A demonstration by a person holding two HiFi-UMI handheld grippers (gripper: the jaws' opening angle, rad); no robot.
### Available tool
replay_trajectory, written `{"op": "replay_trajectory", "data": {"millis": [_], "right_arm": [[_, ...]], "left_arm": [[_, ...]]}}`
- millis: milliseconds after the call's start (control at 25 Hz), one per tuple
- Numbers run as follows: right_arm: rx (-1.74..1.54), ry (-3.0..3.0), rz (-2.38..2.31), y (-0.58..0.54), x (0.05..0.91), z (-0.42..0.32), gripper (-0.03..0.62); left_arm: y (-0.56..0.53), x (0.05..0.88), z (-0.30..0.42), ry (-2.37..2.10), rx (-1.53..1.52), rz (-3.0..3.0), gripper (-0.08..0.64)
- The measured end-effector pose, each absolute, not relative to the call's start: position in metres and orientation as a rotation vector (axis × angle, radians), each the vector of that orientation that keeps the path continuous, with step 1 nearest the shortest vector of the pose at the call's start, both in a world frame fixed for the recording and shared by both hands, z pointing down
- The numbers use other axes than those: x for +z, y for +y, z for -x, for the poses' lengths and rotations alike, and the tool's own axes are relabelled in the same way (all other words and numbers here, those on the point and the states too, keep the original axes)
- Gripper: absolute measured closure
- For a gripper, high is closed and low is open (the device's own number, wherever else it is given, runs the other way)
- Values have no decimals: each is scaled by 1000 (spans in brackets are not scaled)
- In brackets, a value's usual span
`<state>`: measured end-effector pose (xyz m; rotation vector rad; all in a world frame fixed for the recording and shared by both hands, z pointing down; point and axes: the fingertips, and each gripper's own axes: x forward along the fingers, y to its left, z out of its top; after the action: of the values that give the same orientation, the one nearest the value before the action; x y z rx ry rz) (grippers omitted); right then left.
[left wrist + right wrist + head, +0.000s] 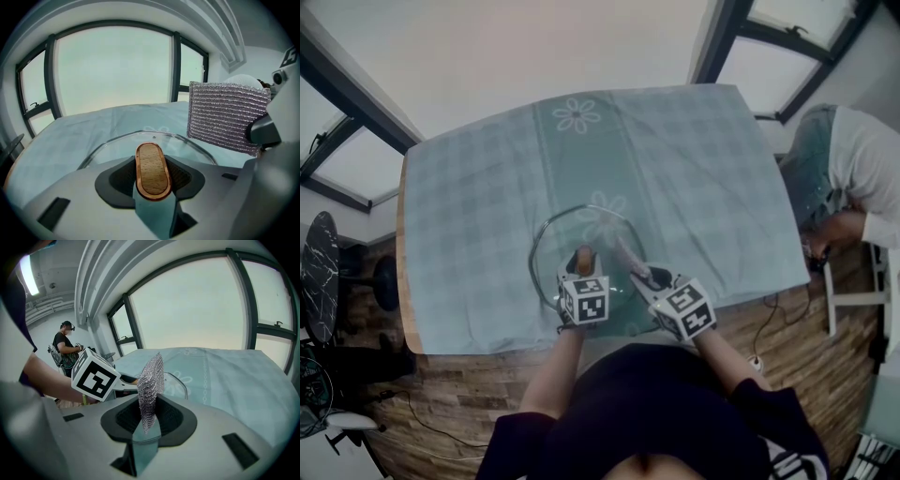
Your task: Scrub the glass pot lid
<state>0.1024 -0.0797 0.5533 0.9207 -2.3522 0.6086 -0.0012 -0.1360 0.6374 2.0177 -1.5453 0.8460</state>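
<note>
Windowed room, cloth-covered worktop (487, 206). Left gripper (583, 264) clamps the wooden handle (153, 166), likely steadying the glass pot lid (572, 230) lying flat near the worktop's near edge. Just right, the right gripper (146, 416) pinches a mesh scrubber (151, 380), poised for scrubbing.

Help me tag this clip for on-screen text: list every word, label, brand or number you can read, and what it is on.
No readable text anywhere.
Left marker cube and right marker cube: black-and-white square patterns only, no letters or digits.
White print on the person's dark sleeve: cut off and blurred, unreadable.
Wooden lid handle and silver scouring cloth: blank.
</note>
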Motion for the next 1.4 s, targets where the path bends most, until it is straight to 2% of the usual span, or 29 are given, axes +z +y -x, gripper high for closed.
{"op": "replay_trajectory", "data": {"millis": [560, 1400], "right_arm": [[538, -2360, -1128, -105, 519, -142, 512], [496, -2327, -1276, -120, 503, -178, 512]], "left_arm": [[-132, 628, 1, -1491, 777, -2024, 391], [-133, 538, 1, -1214, 94, -2124, 393]]}}
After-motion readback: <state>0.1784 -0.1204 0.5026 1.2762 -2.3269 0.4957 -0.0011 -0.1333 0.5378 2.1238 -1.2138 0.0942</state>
